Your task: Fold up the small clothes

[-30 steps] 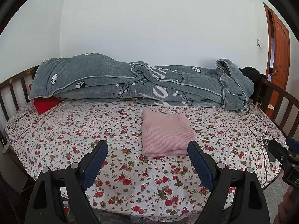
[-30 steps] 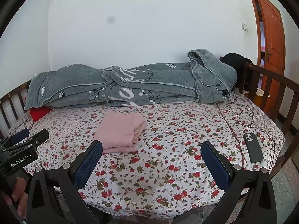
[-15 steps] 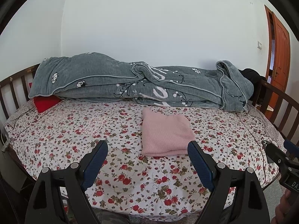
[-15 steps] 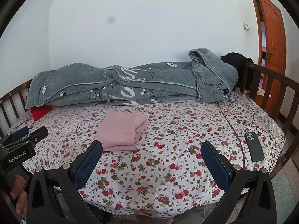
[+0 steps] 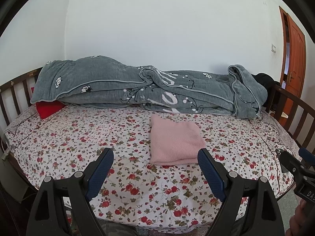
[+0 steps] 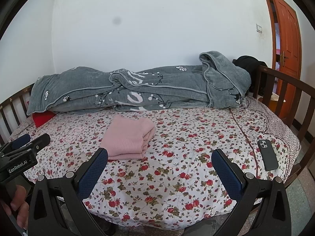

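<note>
Two grippers hover over the bed's [image 5: 59, 137] near edge, jaws wide and empty: the left gripper [image 5: 155, 157] at lower centre of its view, the right gripper [image 6: 159, 157] likewise. The folded pink garment [image 5: 174, 140] lies mid-bed, below the grey quilt [image 5: 137, 90]. A phone [image 6: 267, 154] sits at right.

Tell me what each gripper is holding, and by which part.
Nothing is held. The left gripper and right gripper are both open over the bed; the folded pink garment lies free.
</note>
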`<action>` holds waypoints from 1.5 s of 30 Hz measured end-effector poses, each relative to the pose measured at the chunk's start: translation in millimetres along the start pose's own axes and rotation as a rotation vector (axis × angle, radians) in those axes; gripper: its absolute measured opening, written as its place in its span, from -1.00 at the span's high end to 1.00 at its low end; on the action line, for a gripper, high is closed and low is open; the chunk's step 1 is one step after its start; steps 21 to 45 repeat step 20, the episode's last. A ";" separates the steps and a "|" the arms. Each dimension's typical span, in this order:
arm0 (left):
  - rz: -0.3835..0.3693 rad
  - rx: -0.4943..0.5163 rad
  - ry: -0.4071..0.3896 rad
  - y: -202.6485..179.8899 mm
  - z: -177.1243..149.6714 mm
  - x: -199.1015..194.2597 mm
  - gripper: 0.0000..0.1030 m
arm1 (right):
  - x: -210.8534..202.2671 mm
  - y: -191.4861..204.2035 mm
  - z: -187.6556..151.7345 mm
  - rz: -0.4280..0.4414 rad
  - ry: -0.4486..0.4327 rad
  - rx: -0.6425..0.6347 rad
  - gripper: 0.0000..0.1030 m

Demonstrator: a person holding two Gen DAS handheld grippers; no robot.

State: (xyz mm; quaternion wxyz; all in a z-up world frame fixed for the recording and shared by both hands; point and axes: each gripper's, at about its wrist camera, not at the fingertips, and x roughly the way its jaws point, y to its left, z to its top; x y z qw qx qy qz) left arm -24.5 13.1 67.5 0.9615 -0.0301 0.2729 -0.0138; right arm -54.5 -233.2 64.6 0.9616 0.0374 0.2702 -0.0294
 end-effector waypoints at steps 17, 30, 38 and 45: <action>0.007 -0.012 -0.013 2.9 3.2 -2.4 -0.69 | -0.3 6.5 0.1 0.006 -0.002 -0.010 -1.00; 0.007 -0.010 -0.017 2.2 2.9 -1.1 -0.69 | 1.8 7.6 -0.1 0.008 0.000 -0.011 -1.00; 0.007 -0.010 -0.017 2.2 2.9 -1.1 -0.69 | 1.8 7.6 -0.1 0.008 0.000 -0.011 -1.00; 0.007 -0.010 -0.017 2.2 2.9 -1.1 -0.69 | 1.8 7.6 -0.1 0.008 0.000 -0.011 -1.00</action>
